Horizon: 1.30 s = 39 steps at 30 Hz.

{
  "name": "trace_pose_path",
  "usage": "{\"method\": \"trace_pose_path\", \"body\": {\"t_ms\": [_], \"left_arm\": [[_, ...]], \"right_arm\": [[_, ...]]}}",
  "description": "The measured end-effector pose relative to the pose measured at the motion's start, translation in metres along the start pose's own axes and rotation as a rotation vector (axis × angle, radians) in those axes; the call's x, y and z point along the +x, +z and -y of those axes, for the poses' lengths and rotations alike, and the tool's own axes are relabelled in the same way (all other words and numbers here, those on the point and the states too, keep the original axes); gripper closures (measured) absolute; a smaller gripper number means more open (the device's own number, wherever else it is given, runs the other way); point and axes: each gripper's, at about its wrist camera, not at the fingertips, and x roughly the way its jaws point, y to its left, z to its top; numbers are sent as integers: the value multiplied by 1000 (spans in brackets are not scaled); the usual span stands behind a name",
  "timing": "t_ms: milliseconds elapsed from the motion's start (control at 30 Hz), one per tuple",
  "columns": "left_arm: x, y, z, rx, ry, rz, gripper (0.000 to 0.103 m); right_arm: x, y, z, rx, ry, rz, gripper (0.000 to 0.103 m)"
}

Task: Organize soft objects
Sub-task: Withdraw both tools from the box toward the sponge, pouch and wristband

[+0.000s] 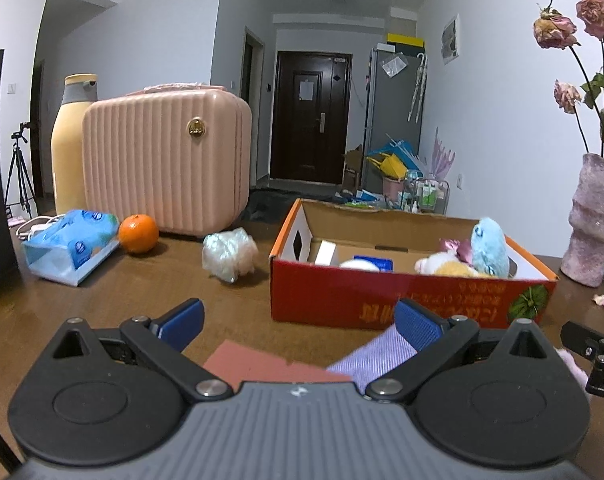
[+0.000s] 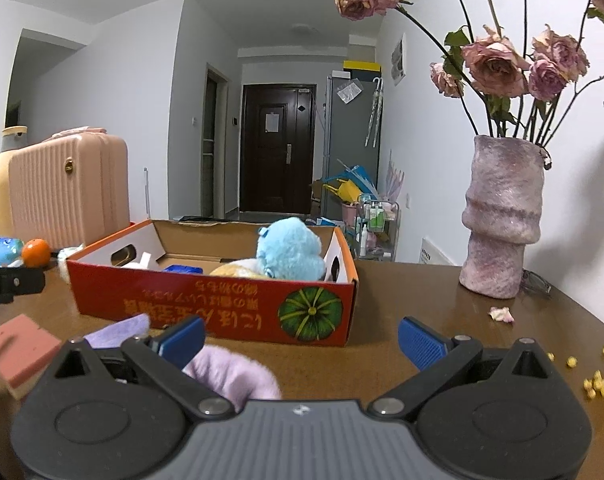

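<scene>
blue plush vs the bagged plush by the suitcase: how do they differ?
The blue plush sits upright inside the red box, bare fur showing. The bagged plush lies on the table outside the box, wrapped in clear plastic, pale white and cream. Both are soft toys, untouched by either gripper.

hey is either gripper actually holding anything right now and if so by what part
Nothing is held. The left gripper and right gripper are both open; the purple cloth lies by the left one's finger, and the lilac fuzzy item lies unclamped under the right one.
</scene>
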Motion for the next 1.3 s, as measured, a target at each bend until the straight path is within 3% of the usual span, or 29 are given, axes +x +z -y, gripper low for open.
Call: {"method": "trace_pose_path", "body": {"t_ms": [733,1000,1300], "left_arm": [[-80,-31,-34,6,-111,-99,0],[-80,-30,-43,-10,-120,-111,0],[-64,-31,-37,57,-90,-100,0]], "right_arm": [[-96,-38,-43,58,-7,-55,0],[-98,-42,-57,44,-20,-76,0],[-85,-37,-52,102,-33,-81,0]]}}
